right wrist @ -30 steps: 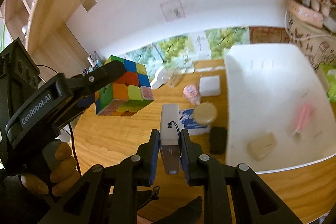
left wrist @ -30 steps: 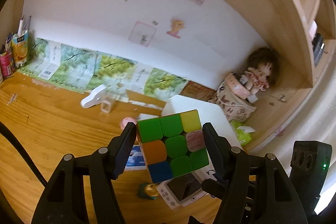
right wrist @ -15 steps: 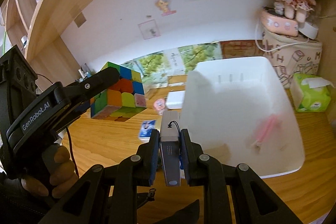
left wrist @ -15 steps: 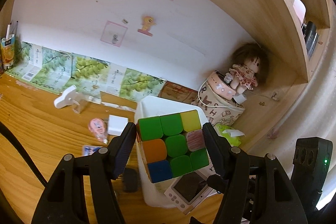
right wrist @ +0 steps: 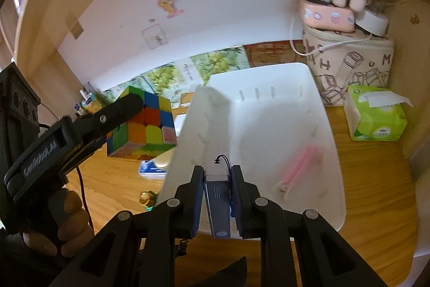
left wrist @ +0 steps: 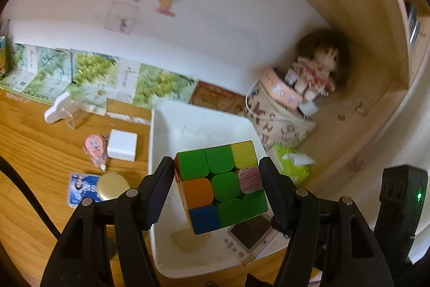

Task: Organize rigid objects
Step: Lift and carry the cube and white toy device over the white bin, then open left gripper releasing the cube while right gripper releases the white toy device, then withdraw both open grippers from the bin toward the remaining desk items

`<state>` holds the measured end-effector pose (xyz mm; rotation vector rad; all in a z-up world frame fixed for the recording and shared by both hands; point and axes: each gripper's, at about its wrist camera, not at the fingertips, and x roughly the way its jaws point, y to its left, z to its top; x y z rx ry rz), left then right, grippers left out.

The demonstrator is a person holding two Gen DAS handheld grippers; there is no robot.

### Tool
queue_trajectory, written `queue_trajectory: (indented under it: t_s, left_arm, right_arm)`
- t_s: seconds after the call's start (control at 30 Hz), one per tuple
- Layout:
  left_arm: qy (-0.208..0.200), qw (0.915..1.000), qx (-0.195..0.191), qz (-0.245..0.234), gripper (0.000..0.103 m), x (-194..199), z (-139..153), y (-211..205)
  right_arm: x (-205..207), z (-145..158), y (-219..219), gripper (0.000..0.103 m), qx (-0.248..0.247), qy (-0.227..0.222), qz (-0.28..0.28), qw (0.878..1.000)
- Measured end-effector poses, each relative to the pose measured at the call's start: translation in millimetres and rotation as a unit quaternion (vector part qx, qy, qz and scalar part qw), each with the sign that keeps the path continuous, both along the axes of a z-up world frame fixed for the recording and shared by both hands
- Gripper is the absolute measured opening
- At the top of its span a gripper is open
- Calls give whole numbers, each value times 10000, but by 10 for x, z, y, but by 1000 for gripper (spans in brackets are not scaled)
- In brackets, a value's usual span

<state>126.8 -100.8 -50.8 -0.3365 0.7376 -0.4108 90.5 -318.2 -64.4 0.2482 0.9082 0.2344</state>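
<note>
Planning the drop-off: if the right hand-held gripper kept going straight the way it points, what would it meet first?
Probably the white bin: the right hand-held gripper, shut on the grey device, points over the near rim toward the floor, left of the pink item. Depth is unclear.

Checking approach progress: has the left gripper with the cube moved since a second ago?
Yes. The left gripper, shut on the cube, has travelled right, from above the wooden desk to over the white bin.
</note>
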Motion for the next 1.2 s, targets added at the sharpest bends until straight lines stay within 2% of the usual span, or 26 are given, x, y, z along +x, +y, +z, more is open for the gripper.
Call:
queue_trajectory:
  t_s: [0.13, 0.23, 0.3, 0.33, 0.4, 0.57, 0.67, 0.83, 0.9, 1.13, 1.2]
  left_arm:
    - [151, 9997, 141, -116, 69, 46, -50, -147]
    - [25, 9998, 133, -145, 70, 30, -14, -178]
    - [-50, 9997, 160, -174, 81, 18, 10, -202]
    - [-62, 9997, 157, -195, 83, 15, 13, -210]
    - [-54, 9996, 184, -208, 83, 15, 19, -215]
    - [-32, 9996, 228, -152, 83, -5, 33, -172]
    - [-31, 9995, 275, -159, 83, -30, 47, -148]
    - [-10, 9991, 330, -265, 83, -79, 62, -48]
    - [21, 9989, 365, -288, 83, -93, 64, 12]
    - [165, 9980, 532, -293, 83, -111, 47, 331]
    - [219, 9977, 574, -294, 83, -102, 40, 435]
  right_arm:
    - [54, -49, -85, 21, 61, 94, -51, 9999]
    - [75, -79, -119, 23, 102, 154, -56, 9998]
    - [64, -54, -136, 25, 94, 75, -103, 9999]
    - [61, -51, -141, 29, 97, 60, -117, 9999]
    - [46, -51, -141, 39, 110, 60, -140, 9998]
    - [-12, -35, -115, 41, 103, 55, -208, 9997]
    - [-63, -21, -93, 50, 100, 45, -285, 9995]
    - [-156, 3, -4, 57, 150, 33, -417, 9990]
    - [-179, 6, 48, 62, 184, 41, -462, 9988]
    - [-257, -20, 388, 67, 299, 193, -588, 9976]
    - [-275, -15, 507, 71, 295, 203, -599, 9976]
